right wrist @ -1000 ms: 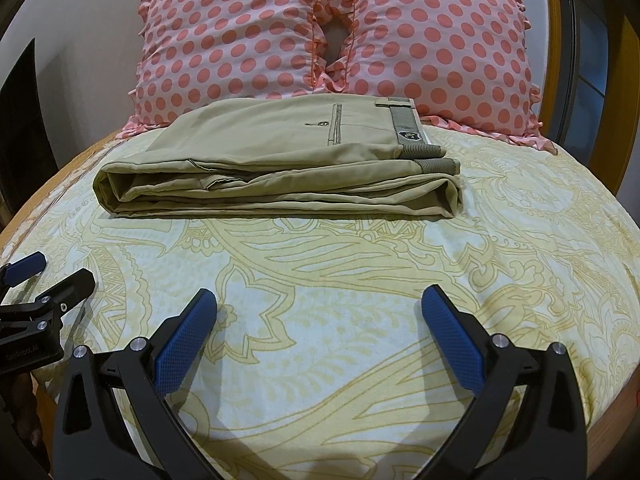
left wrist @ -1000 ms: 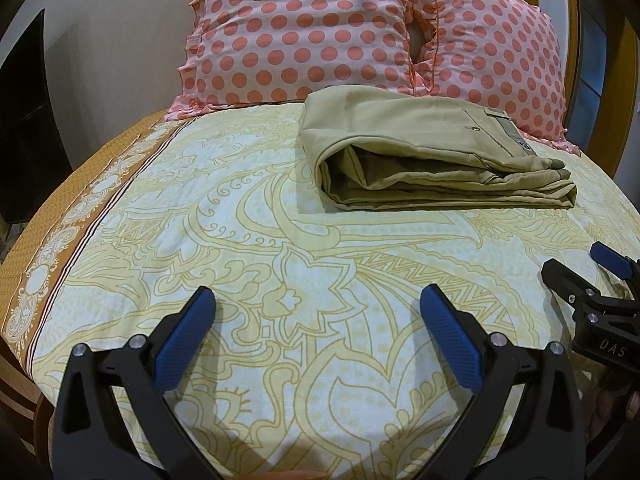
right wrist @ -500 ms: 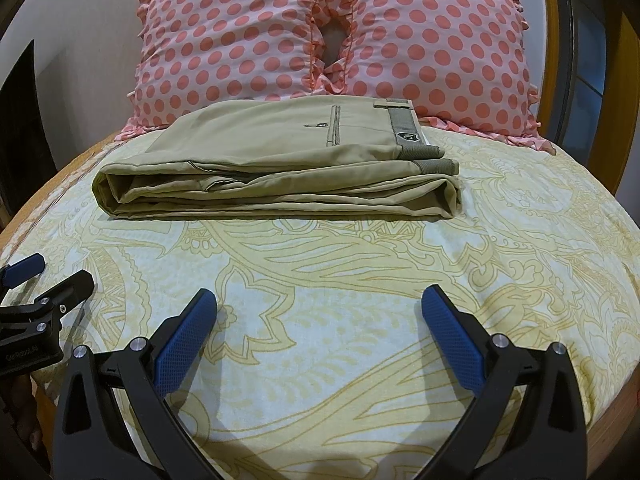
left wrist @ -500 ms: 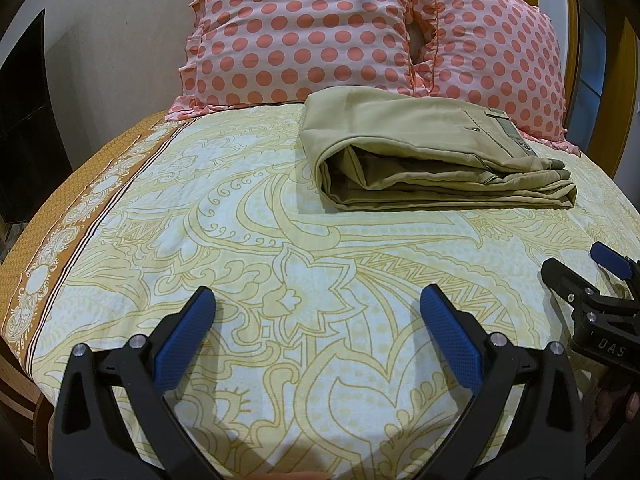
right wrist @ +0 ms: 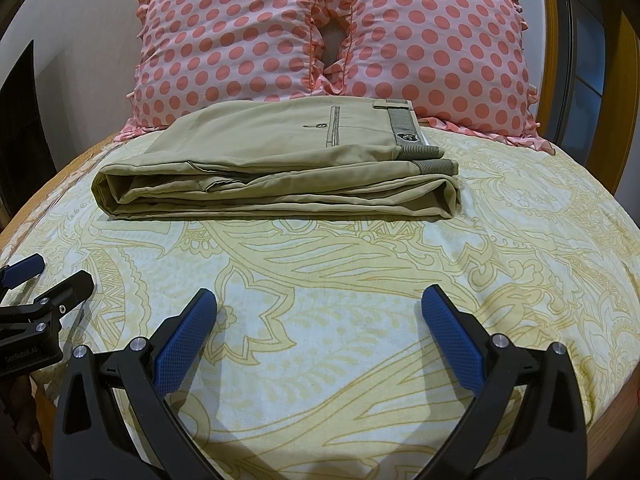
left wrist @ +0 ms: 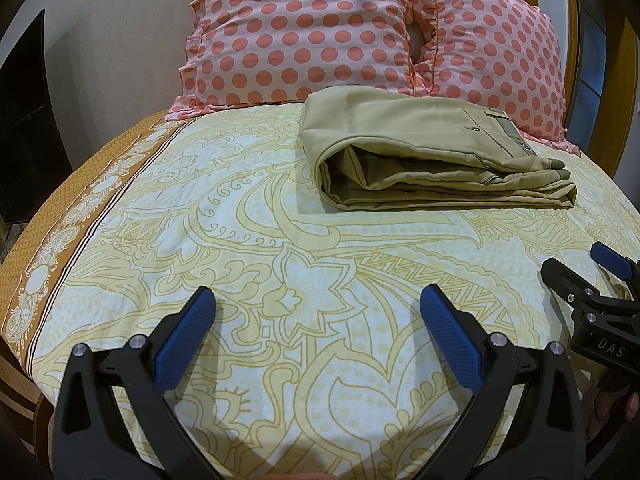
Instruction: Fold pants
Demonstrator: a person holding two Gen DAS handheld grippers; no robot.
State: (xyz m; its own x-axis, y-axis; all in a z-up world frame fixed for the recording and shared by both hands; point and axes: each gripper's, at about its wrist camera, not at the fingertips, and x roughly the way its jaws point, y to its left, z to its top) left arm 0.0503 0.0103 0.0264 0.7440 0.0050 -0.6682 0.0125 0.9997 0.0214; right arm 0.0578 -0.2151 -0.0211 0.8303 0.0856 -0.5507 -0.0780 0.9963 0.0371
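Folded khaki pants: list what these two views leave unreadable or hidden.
- Khaki pants: inner layers and underside hidden by the top fold, both views.
- Waistband badge: lettering too small, right wrist view.
- Right gripper: cut off by the frame edge, left wrist view.
- Pillows: tops cropped.

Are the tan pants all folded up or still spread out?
Folded. The tan cotton pants lie in a compact stacked bundle on the yellow patterned bedsheet, several layers showing along the near edge, waistband on top.

The folded pants lay on the bed, just before two pillows side by side behind them.
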